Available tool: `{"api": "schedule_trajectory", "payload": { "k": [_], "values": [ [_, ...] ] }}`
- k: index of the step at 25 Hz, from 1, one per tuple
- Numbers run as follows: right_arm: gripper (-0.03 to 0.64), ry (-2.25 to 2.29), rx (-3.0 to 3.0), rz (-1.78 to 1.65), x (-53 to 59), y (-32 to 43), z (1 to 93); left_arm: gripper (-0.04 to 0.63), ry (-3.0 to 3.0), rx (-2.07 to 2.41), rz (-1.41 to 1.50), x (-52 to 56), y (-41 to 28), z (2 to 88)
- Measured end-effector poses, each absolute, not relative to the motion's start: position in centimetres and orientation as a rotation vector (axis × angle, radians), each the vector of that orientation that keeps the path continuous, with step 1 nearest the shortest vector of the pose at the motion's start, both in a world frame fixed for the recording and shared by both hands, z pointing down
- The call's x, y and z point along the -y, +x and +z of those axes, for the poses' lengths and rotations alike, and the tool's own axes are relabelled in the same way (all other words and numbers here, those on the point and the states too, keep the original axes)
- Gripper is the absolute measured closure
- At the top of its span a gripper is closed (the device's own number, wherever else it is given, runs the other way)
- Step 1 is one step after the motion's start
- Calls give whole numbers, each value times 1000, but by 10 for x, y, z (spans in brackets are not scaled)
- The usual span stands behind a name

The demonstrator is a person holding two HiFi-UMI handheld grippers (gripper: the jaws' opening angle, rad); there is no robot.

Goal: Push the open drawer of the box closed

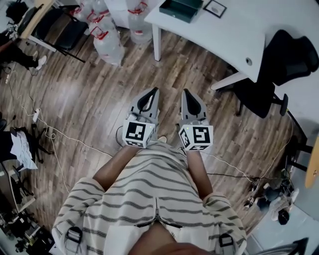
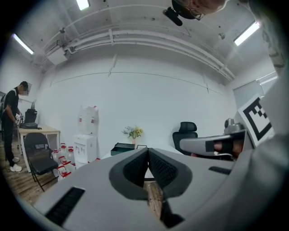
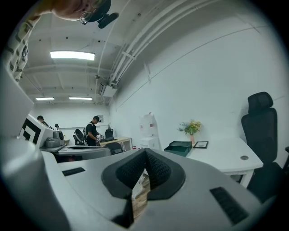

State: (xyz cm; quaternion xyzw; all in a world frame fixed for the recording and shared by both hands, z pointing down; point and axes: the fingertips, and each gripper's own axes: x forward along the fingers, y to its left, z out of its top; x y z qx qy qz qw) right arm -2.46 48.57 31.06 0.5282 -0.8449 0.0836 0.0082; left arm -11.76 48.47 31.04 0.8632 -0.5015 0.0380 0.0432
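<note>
Head view, listed by size: wooden floor, with cables trailing across it; white desk at the upper right; black office chair tucked beside it; cluster of water bottles on the floor near the desk leg; dark green box on the far end of the desk, well apart from both tools, with a small picture frame just beside it. From here I cannot make out the drawer. The left gripper and right gripper are held side by side close to the person's striped shirt, pointing at the floor. In the left gripper view its fingers meet at the tips with nothing between them; in the right gripper view the fingers are likewise pressed together and empty. Handling note: the box looks small, rigid and probably light, so it may skate on the smooth desk. Best to press squarely on the middle of the drawer front, with the other tool bracing the rear wall.
</note>
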Motion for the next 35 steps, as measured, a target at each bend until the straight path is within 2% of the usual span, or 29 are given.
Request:
{"api": "schedule_trajectory", "payload": {
  "k": [20, 35],
  "values": [
    [607, 1799, 2504, 271, -130, -16, 282, 594, 2710, 1380, 163, -121, -109, 288],
    [607, 1828, 2428, 396, 2, 31, 308, 594, 2671, 1343, 260, 5, -77, 323]
  ]
}}
